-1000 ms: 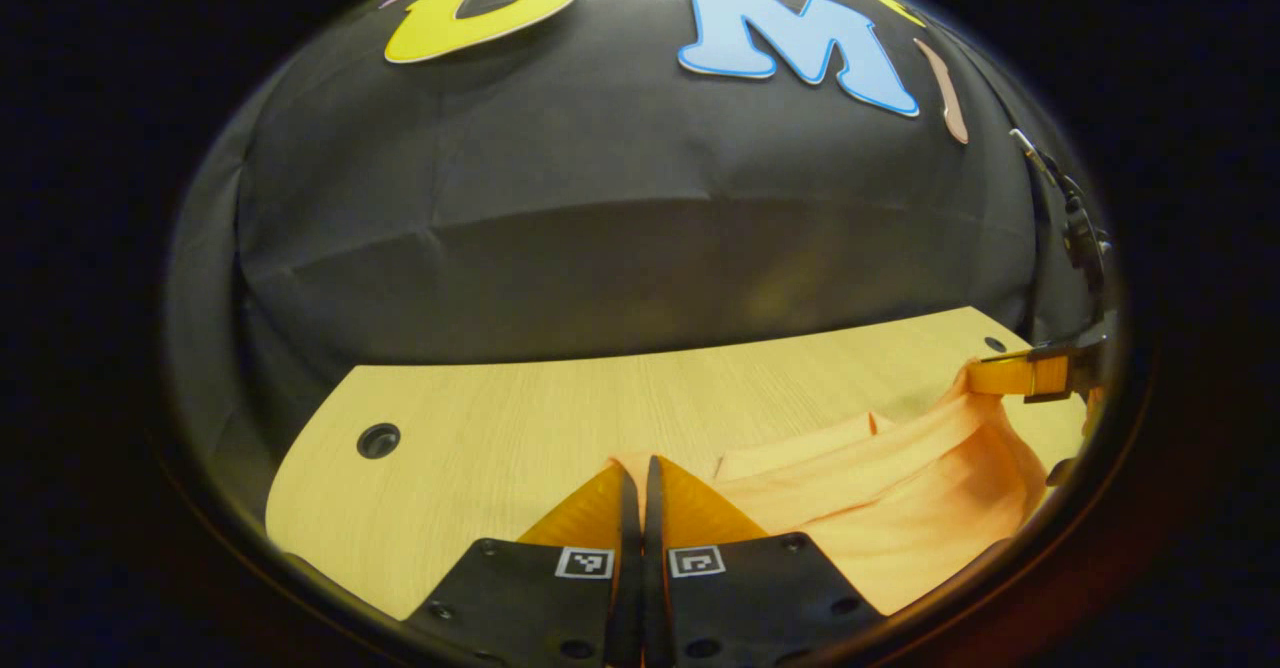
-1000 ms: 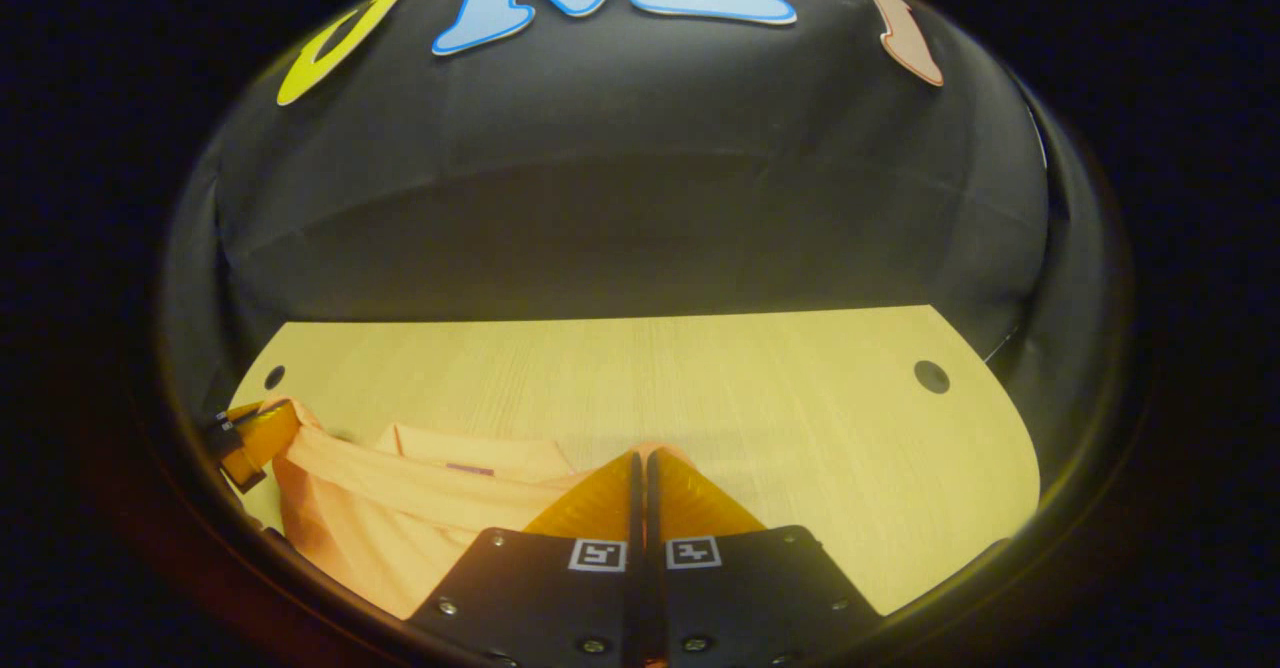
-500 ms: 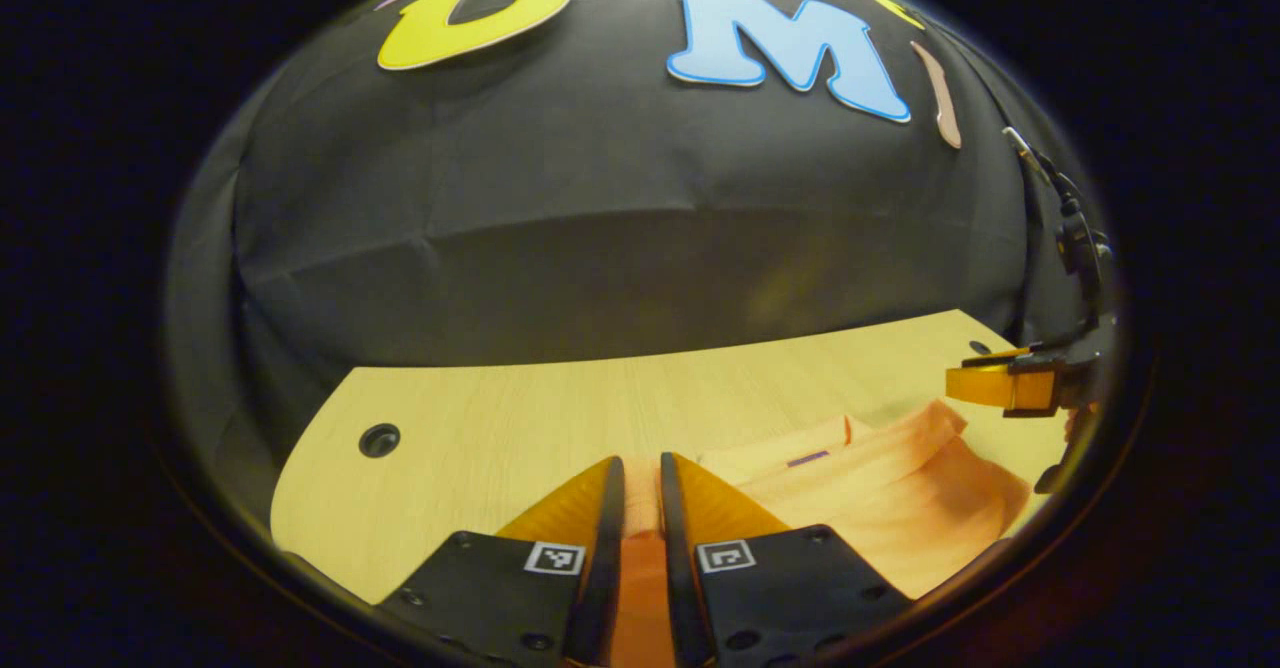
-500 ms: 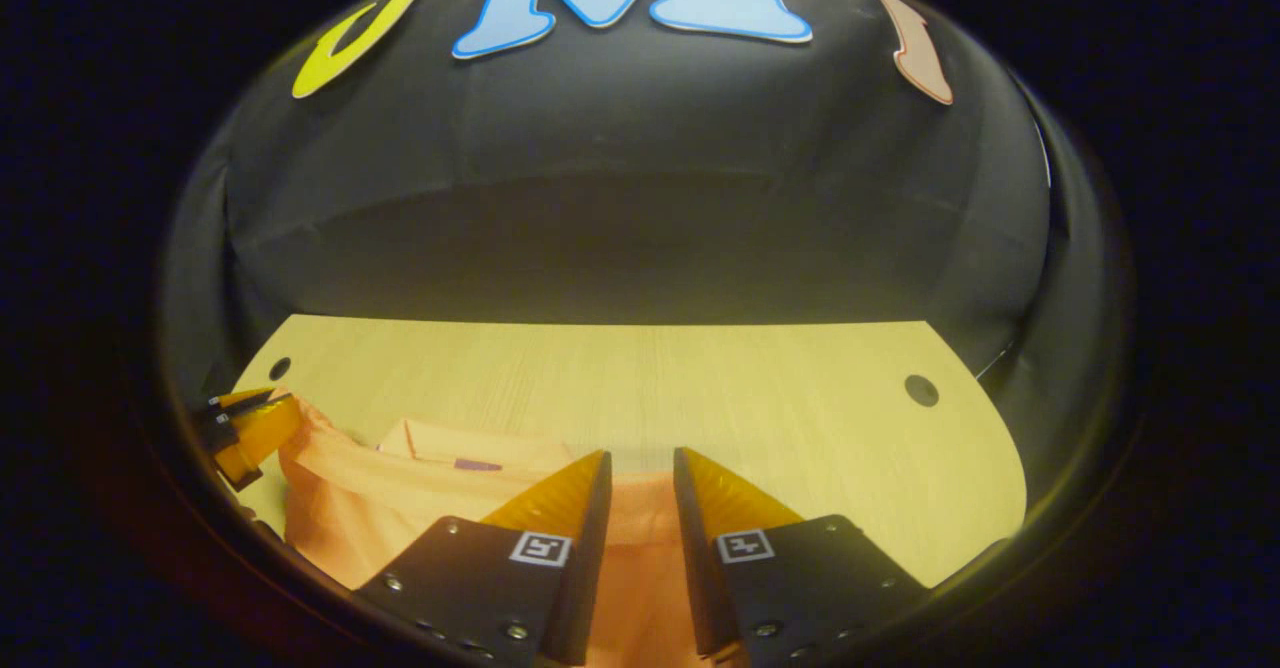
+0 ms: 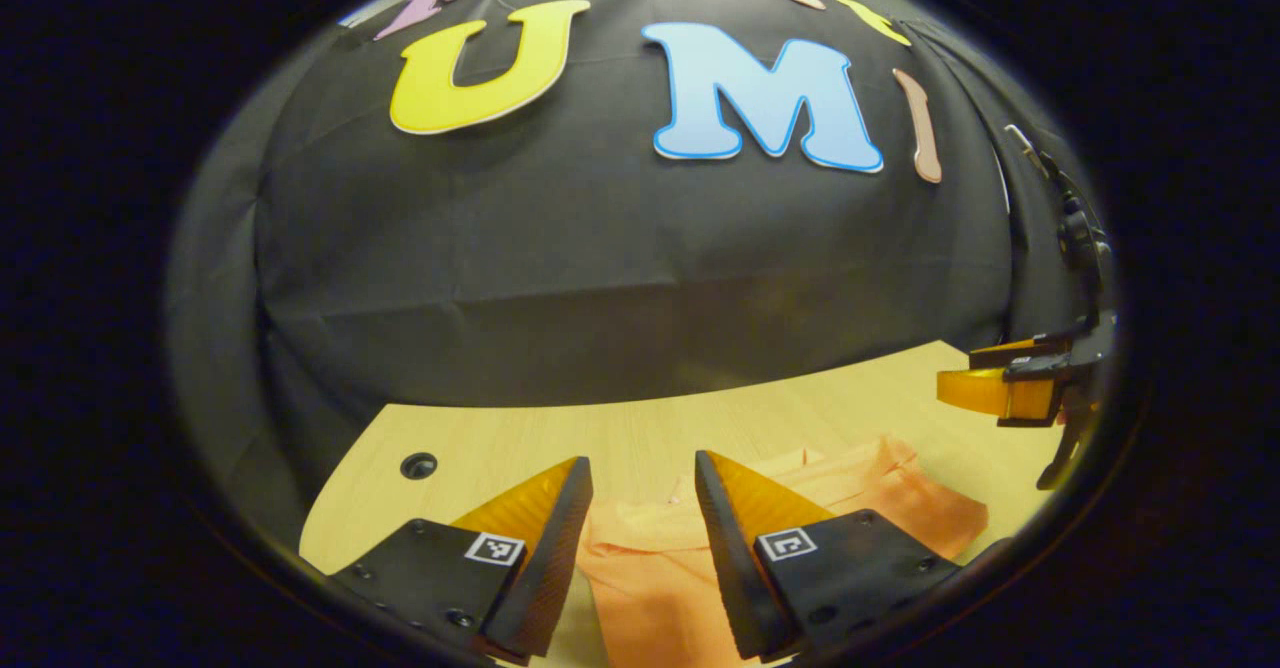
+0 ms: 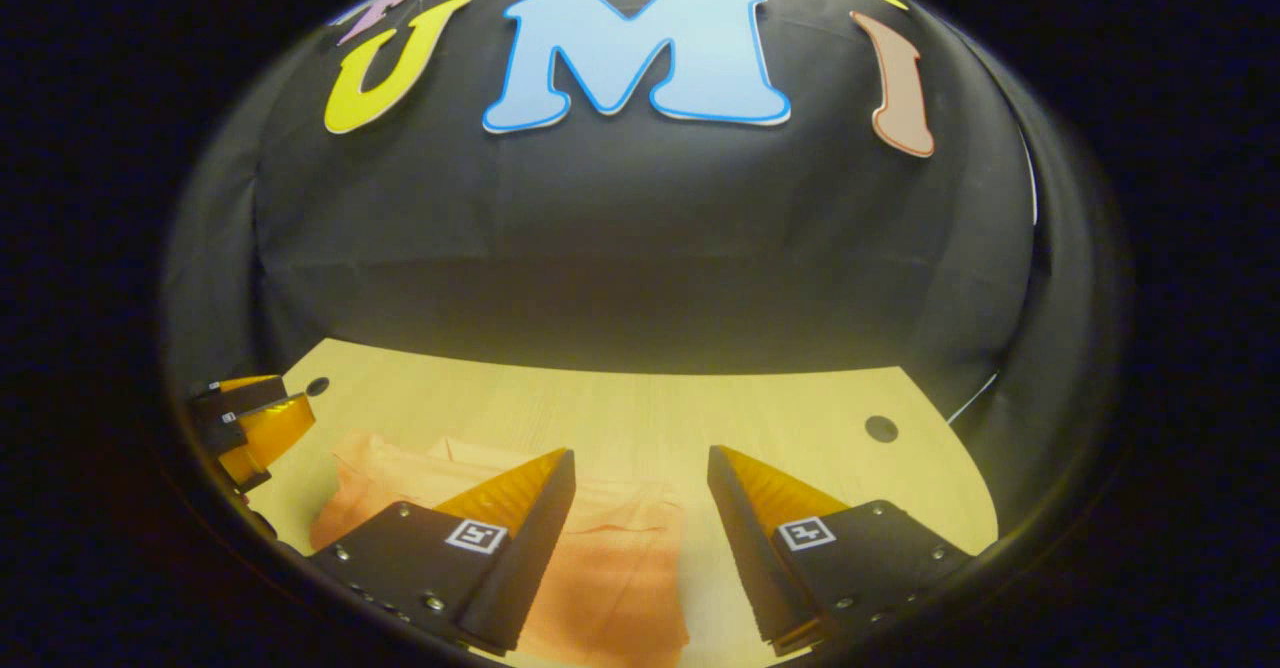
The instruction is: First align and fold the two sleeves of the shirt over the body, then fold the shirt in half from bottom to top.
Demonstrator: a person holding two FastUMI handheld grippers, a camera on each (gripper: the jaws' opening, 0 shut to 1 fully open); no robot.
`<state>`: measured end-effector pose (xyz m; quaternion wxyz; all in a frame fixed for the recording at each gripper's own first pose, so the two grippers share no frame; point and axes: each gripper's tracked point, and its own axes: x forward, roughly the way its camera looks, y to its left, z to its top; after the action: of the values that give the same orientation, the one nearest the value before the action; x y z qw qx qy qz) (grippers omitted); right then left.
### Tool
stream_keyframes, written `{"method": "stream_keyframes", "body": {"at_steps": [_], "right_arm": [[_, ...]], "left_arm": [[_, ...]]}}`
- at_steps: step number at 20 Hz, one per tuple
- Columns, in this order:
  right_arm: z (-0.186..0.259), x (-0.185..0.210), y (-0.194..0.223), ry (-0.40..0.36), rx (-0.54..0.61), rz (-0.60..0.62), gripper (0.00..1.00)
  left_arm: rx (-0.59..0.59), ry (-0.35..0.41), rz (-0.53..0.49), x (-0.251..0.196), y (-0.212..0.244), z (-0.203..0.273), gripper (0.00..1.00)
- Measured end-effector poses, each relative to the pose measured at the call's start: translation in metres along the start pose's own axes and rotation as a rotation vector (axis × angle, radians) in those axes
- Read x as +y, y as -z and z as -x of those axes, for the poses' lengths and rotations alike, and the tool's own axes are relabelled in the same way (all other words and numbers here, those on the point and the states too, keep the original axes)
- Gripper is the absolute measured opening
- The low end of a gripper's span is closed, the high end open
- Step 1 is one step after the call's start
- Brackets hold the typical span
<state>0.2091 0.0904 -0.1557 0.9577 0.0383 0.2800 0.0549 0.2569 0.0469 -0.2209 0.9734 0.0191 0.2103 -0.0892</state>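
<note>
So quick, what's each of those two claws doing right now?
Left gripper: open, holding nothing, above the orange shirt.
Right gripper: open, holding nothing, above the shirt too.

The left gripper [image 5: 640, 488] hangs with fingers spread above the folded orange shirt [image 5: 880, 498] on the wooden table [image 5: 640, 433].

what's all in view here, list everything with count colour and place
shirt: one, orange, lying folded on the table below both tools
table: one, light wood, in front of the black cloth wall
holes in the table: two, dark, one near each far corner
left tool: one, open, above the shirt's left side
right tool: one, open, above the shirt's right side
</note>
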Motion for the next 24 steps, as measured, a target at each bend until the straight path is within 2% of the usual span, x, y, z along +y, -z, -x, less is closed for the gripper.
{"method": "stream_keyframes", "body": {"at_steps": [3,4,6,9,12,16,20,24], "right_arm": [[0.037,-0.012,-0.016,0.02,-0.072,0.042,0.83],[0.05,-0.015,-0.021,0.024,-0.093,0.052,0.82],[0.074,-0.018,-0.026,0.024,-0.134,0.058,0.82],[0.112,-0.02,-0.031,0.014,-0.186,0.062,0.82],[0.152,-0.024,-0.035,0.01,-0.246,0.083,0.83],[0.208,-0.025,-0.034,-0.015,-0.317,0.107,0.82],[0.245,-0.027,-0.022,-0.047,-0.345,0.123,0.83],[0.274,-0.034,-0.007,-0.043,-0.361,0.13,0.83]], "left_arm": [[-0.044,-0.006,0.021,-0.012,-0.016,0.031,0.75],[-0.056,-0.012,0.021,-0.017,-0.02,0.042,0.82],[-0.088,-0.019,0.028,-0.028,-0.031,0.064,0.87],[-0.129,-0.026,0.04,-0.043,-0.043,0.098,0.86],[-0.171,-0.044,0.05,-0.055,-0.054,0.133,0.92],[-0.225,-0.081,0.07,-0.065,-0.063,0.187,0.92],[-0.257,-0.122,0.078,-0.072,-0.058,0.234,0.92],[-0.274,-0.152,0.063,-0.075,-0.053,0.265,0.92]]}}
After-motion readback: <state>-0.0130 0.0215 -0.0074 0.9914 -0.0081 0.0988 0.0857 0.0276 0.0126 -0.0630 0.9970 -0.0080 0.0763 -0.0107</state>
